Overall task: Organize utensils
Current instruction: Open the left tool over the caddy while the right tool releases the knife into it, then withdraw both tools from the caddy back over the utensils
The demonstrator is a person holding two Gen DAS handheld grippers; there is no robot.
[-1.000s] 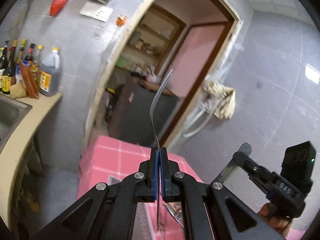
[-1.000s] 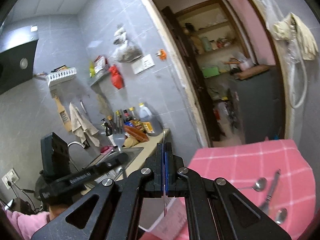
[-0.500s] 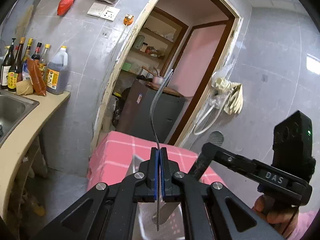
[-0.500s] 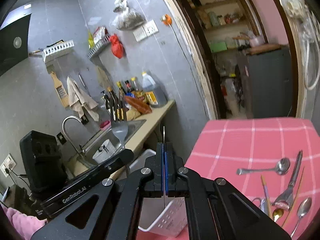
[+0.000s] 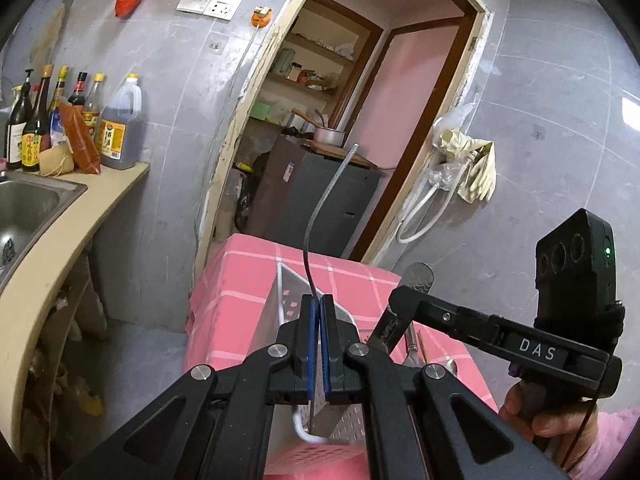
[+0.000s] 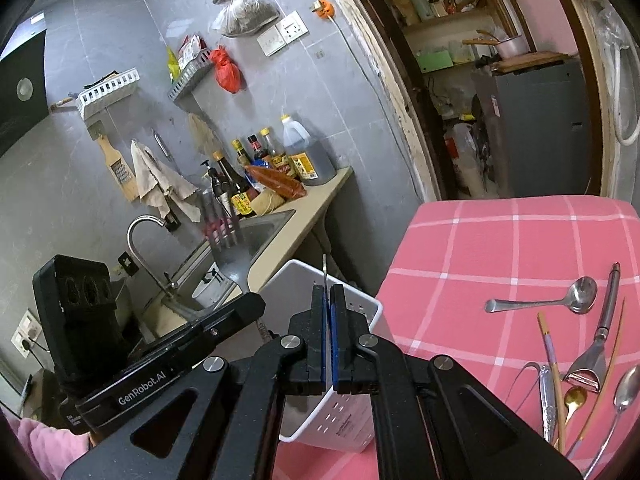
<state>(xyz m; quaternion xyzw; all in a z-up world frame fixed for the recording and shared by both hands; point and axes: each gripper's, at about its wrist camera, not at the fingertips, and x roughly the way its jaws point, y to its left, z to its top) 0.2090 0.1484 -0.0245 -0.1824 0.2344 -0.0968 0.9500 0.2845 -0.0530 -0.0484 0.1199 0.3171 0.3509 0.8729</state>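
My left gripper (image 5: 317, 308) is shut on a steel fork (image 5: 320, 208) seen edge-on, tines up; the fork's tines (image 6: 226, 232) show in the right wrist view. My right gripper (image 6: 330, 300) is shut on a flat steel utensil (image 6: 325, 272) seen edge-on; its rounded end (image 5: 418, 276) shows in the left wrist view. Both hover over a white perforated utensil basket (image 6: 360, 308), also below the left gripper (image 5: 292, 292), at the pink checked table's (image 6: 500, 240) left edge. Loose spoons, chopsticks and a peeler (image 6: 592, 352) lie at the right.
A counter with a steel sink (image 6: 248, 236), faucet and sauce bottles (image 5: 60, 120) runs along the left wall. A doorway with a dark cabinet (image 5: 316, 200) lies behind the table. The right gripper's body (image 5: 520, 344) sits close to the right of the left one.
Both grippers have tilted down and moved in over the basket with their utensils. The table and loose utensils have come into fuller view.
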